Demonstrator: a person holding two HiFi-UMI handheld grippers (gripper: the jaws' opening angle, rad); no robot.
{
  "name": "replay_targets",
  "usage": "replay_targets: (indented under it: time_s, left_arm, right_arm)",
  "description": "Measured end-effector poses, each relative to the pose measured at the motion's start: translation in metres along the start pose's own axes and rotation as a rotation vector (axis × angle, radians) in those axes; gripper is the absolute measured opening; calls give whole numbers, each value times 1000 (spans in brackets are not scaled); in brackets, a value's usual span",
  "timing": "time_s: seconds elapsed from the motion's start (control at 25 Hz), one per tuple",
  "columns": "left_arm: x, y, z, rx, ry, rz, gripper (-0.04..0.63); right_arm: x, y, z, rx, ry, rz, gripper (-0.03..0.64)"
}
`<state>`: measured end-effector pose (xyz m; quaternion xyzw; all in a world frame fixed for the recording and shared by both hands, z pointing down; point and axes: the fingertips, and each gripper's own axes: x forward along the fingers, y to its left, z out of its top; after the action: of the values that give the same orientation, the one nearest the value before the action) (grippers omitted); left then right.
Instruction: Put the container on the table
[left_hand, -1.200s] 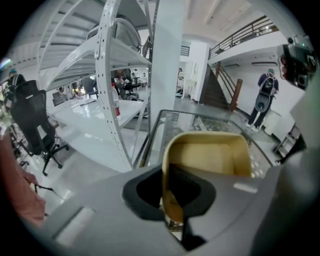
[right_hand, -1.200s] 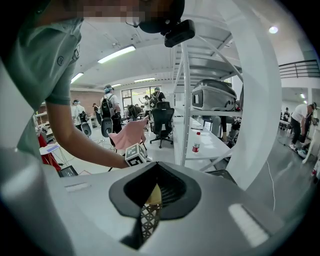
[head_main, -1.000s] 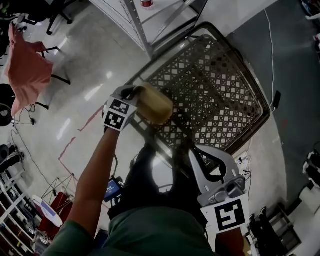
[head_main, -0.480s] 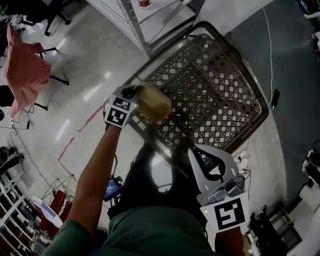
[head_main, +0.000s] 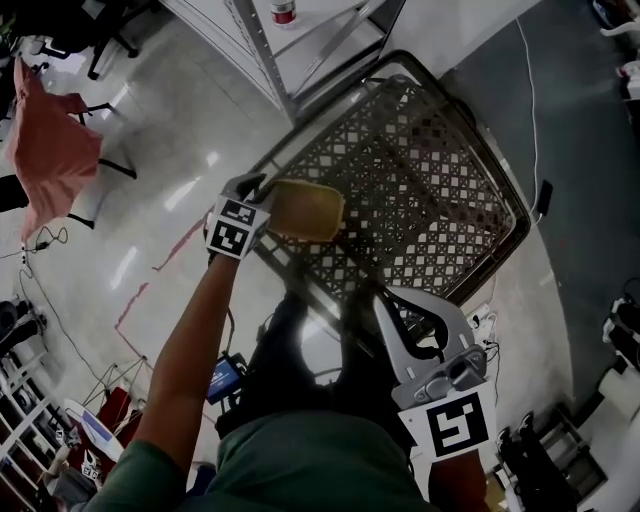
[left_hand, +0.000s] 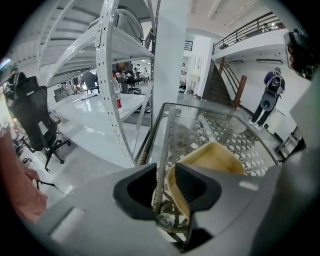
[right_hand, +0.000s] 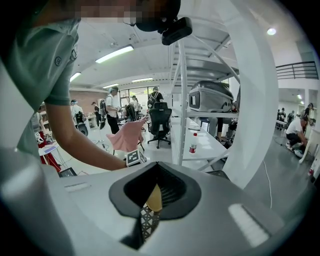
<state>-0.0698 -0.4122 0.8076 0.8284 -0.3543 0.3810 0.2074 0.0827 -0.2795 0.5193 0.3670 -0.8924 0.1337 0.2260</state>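
- No words, brand names or numbers can be read in any view.
- Left cube (head_main: 232, 228): its faces carry black-and-white square code patterns, with no letters or digits.
- Right cube (head_main: 458, 427): a black square code pattern on a white ground, also without letters.
- Bottle (head_main: 283, 11) on the shelf: it has a red label, and the print is too small to read.
- Blue screen (head_main: 225, 378) near the floor: whatever it shows is too small to read.
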Motion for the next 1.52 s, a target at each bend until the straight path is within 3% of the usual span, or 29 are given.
replay_targets:
  time_s: [0.2, 0.48, 0.8, 1.08, 1.28, 1.52]
  left_arm:
    - [-23, 2, 21, 17, -44, 6, 133]
    - [-86, -1, 74, 62, -171, 18, 132]
    - [-182, -22, 146, 128, -369, 24, 76]
    - [-280, -62, 197, 251, -533, 7, 9]
    - [-348, -85, 229, 271, -679, 10, 3]
    - [-415, -103, 247, 316, -775, 21, 3]
  right_arm:
    - [-8, -3, 18, -21, -21, -18, 6]
    - [-30, -3, 51, -58, -61, -62, 6]
    - [-68, 1, 92, -117, -118, -127, 6]
    - [-113, 19, 131, -157, -190, -171, 6]
    - [-144, 31, 151, -201, -231, -220, 6]
    - [-180, 48, 175, -229, -282, -274, 6]
